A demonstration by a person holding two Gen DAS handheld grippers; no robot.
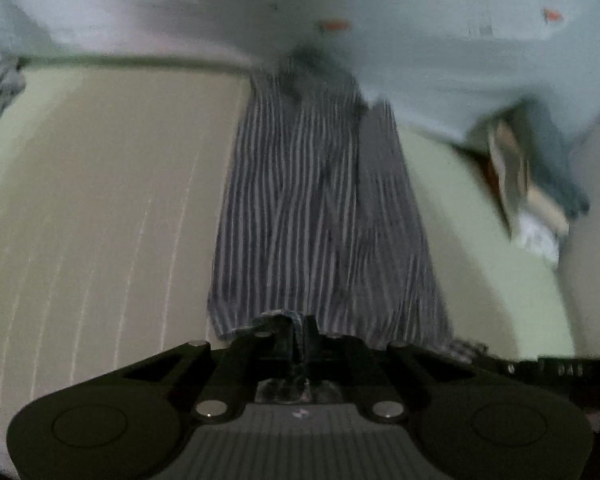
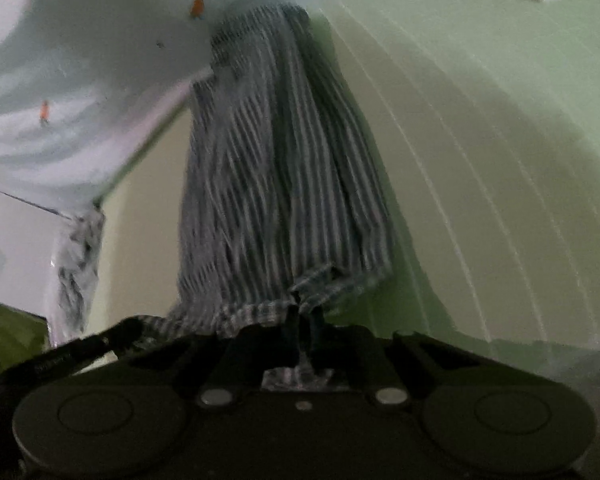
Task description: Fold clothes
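A dark blue and white striped garment [image 1: 320, 208] hangs stretched between both grippers over a pale green surface [image 1: 100, 200]. My left gripper [image 1: 300, 332] is shut on its near hem. In the right wrist view the same striped garment [image 2: 276, 184] hangs in folds, and my right gripper [image 2: 304, 316] is shut on its bunched hem edge. Its far end goes under a pale blue cloth [image 1: 440, 60], also seen in the right wrist view [image 2: 80, 80].
The pale blue cloth with small orange marks [image 1: 334, 25] covers the far side. A crumpled patterned cloth [image 2: 76, 272] lies at the left in the right wrist view. Another folded item [image 1: 532, 192] lies at the right. The green surface [image 2: 480, 140] has thin white lines.
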